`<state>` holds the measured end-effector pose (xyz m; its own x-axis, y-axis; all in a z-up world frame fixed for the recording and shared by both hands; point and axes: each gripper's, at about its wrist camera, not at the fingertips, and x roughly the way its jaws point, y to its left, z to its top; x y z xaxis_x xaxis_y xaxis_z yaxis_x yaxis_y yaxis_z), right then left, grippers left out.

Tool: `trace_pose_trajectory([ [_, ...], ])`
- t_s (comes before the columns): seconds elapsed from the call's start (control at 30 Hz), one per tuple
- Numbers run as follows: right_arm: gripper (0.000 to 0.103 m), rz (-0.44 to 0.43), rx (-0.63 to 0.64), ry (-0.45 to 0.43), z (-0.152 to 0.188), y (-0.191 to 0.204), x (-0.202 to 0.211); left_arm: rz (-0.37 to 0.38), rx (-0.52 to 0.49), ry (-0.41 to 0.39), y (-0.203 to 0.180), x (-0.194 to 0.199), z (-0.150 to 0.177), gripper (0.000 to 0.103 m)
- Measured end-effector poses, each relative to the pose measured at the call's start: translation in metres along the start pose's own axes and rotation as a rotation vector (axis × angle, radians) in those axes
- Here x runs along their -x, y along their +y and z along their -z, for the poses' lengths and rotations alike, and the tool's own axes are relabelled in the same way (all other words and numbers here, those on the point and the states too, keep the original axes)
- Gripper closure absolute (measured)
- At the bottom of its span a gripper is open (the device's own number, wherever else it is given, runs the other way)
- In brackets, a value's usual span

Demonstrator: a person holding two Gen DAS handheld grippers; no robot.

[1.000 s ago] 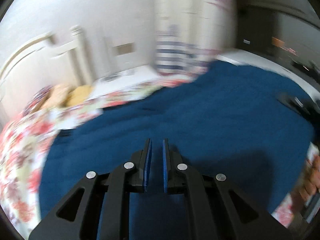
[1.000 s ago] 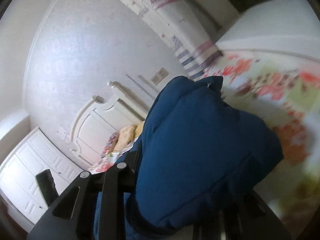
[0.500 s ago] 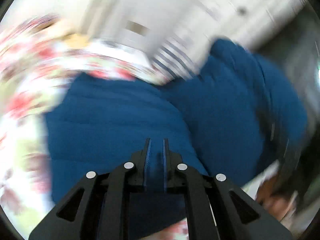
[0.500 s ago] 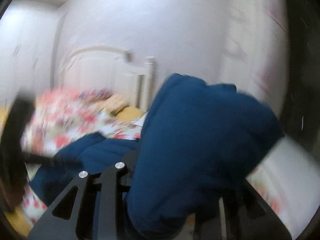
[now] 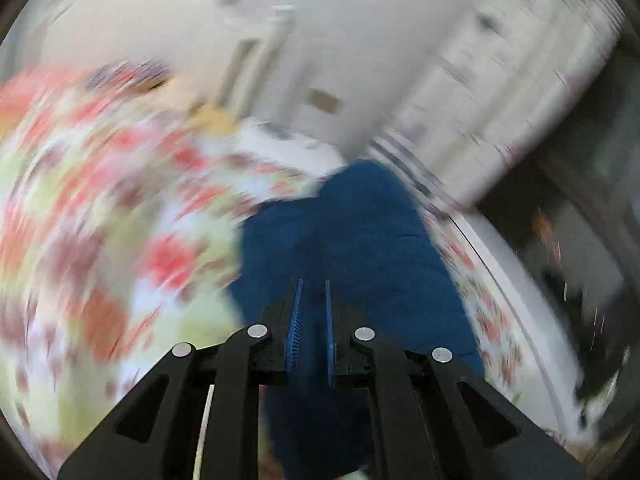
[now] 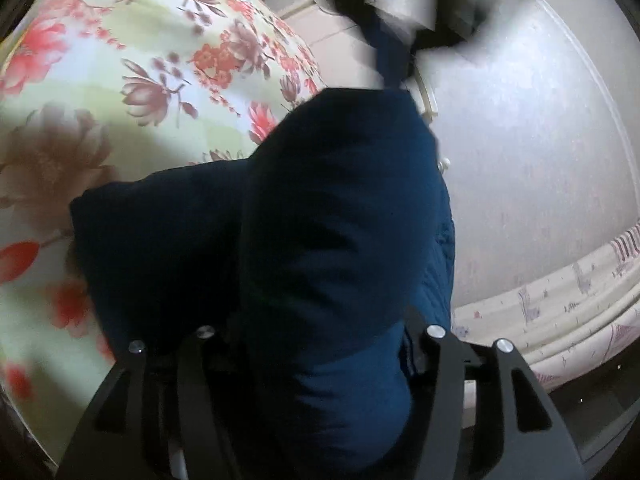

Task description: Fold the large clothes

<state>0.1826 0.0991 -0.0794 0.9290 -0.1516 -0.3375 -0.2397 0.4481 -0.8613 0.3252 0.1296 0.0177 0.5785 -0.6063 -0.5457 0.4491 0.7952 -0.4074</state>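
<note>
Basically a blurry moment. Left gripper (image 5: 311,308) has its blue fingers (image 5: 295,320) drawn in narrow, a slim gap showing; whether cloth is pinched there, cannot tell. Blue garment (image 5: 352,240) lies on the floral bed cover (image 5: 120,240), running away from those fingers toward the white wall (image 5: 360,60). Right wrist view: right gripper (image 6: 320,344) jaws have just been opening, with a thick bundled fold of the same garment (image 6: 328,240) bulging up between them and hiding the tips. Curtain (image 6: 580,292) hangs off to the right.
</note>
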Motion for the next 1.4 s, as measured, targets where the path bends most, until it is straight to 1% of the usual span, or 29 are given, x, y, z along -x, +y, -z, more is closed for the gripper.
trace_pose_trajectory([
  [0.1, 0.047, 0.03, 0.019, 0.01, -0.003, 0.007, -0.001, 0.012, -0.257, 0.062, -0.066, -0.039, -0.031, 0.101],
  [0.13, 0.047, 0.034, 0.019, 0.011, -0.003, 0.006, 0.0, -0.008, -0.315, 0.09, -0.082, -0.055, -0.037, 0.101],
  [0.17, 0.046, 0.034, 0.014, 0.009, -0.002, 0.005, 0.001, -0.063, -0.385, 0.136, -0.096, -0.082, -0.043, 0.101],
  [0.23, 0.042, 0.029, 0.014, -0.012, 0.0, 0.004, 0.005, -0.199, -0.424, 0.197, -0.094, -0.126, -0.051, 0.101],
  [0.27, 0.036, 0.01, 0.01, -0.032, 0.002, 0.003, 0.012, -0.221, -0.382, 0.234, -0.08, -0.147, -0.054, 0.101],
  [0.3, 0.029, -0.033, -0.009, -0.052, 0.006, -0.002, 0.018, -0.179, -0.319, 0.274, -0.062, -0.163, -0.055, 0.101],
  [0.33, 0.024, -0.113, -0.061, -0.082, 0.011, -0.013, 0.027, -0.138, -0.23, 0.296, -0.038, -0.175, -0.054, 0.101],
  [0.37, 0.014, -0.178, -0.112, -0.108, 0.016, -0.024, 0.034, -0.104, -0.175, 0.281, -0.019, -0.179, -0.052, 0.101],
  [0.43, 0.013, -0.344, -0.277, -0.177, 0.033, -0.057, 0.051, -0.05, -0.128, 0.255, 0.004, -0.18, -0.041, 0.099],
  [0.5, 0.013, -0.557, -0.51, -0.237, 0.058, -0.101, 0.056, -0.074, -0.143, 0.226, 0.009, -0.177, -0.03, 0.098],
  [0.53, 0.014, -0.649, -0.645, -0.27, 0.073, -0.127, 0.053, -0.123, -0.165, 0.199, 0.009, -0.175, -0.024, 0.098],
  [0.57, 0.014, -0.68, -0.742, -0.287, 0.084, -0.145, 0.048, -0.149, -0.176, 0.178, 0.009, -0.173, -0.019, 0.098],
  [0.63, 0.016, -0.66, -0.86, -0.278, 0.093, -0.171, 0.035, -0.167, -0.17, 0.149, 0.009, -0.167, -0.015, 0.098],
  [0.67, 0.023, -0.624, -0.895, -0.258, 0.094, -0.18, 0.028, -0.164, -0.163, 0.142, 0.011, -0.165, -0.013, 0.098],
  [0.73, 0.026, -0.581, -0.889, -0.226, 0.082, -0.183, 0.018, -0.162, -0.154, 0.137, 0.013, -0.162, -0.018, 0.098],
  [0.8, 0.026, -0.602, -0.828, -0.183, 0.06, -0.161, 0.006, -0.169, -0.156, 0.129, 0.012, -0.158, -0.018, 0.098],
  [0.83, 0.026, -0.646, -0.749, -0.129, 0.044, -0.134, -0.001, -0.17, -0.157, 0.123, 0.012, -0.156, -0.017, 0.098],
  [0.87, 0.023, -0.647, -0.678, -0.089, 0.035, -0.109, -0.004, -0.174, -0.158, 0.115, 0.013, -0.154, -0.017, 0.098],
  [0.9, 0.023, -0.515, -0.557, -0.075, 0.025, -0.077, 0.004, -0.175, -0.162, 0.114, 0.014, -0.153, -0.016, 0.098],
  [0.97, 0.023, -0.378, -0.431, -0.076, 0.017, -0.044, 0.016, -0.22, -0.204, 0.121, 0.011, -0.147, -0.018, 0.098],
  [1.03, 0.023, -0.399, -0.462, -0.073, 0.018, -0.045, 0.015, -0.332, -0.266, 0.121, -0.001, -0.135, -0.024, 0.098],
  [1.07, 0.023, -0.414, -0.469, -0.077, 0.02, -0.047, 0.014, -0.389, -0.299, 0.091, -0.011, -0.126, -0.031, 0.098],
  [1.1, 0.023, -0.425, -0.473, -0.08, 0.022, -0.048, 0.012, -0.4, -0.311, 0.06, -0.017, -0.118, -0.037, 0.098],
  [1.17, 0.023, -0.428, -0.475, -0.081, 0.02, -0.048, 0.011, -0.338, -0.289, -0.01, -0.034, -0.101, -0.056, 0.098],
  [1.23, 0.023, -0.421, -0.47, -0.081, 0.022, -0.049, 0.016, -0.304, -0.277, -0.022, -0.047, -0.101, -0.065, 0.098],
  [1.3, 0.023, -0.436, -0.472, -0.086, 0.023, -0.053, 0.016, -0.353, -0.308, 0.022, -0.057, -0.123, -0.063, 0.098],
  [1.33, 0.023, -0.451, -0.472, -0.09, 0.026, -0.057, 0.016, -0.416, -0.317, 0.088, -0.056, -0.145, -0.054, 0.098],
  [1.37, 0.023, -0.504, -0.482, -0.1, 0.03, -0.067, 0.017, -0.475, -0.318, 0.173, -0.049, -0.169, -0.041, 0.098],
  [1.4, 0.023, -0.559, -0.495, -0.119, 0.033, -0.076, 0.02, -0.485, -0.325, 0.191, -0.045, -0.18, -0.029, 0.098],
])
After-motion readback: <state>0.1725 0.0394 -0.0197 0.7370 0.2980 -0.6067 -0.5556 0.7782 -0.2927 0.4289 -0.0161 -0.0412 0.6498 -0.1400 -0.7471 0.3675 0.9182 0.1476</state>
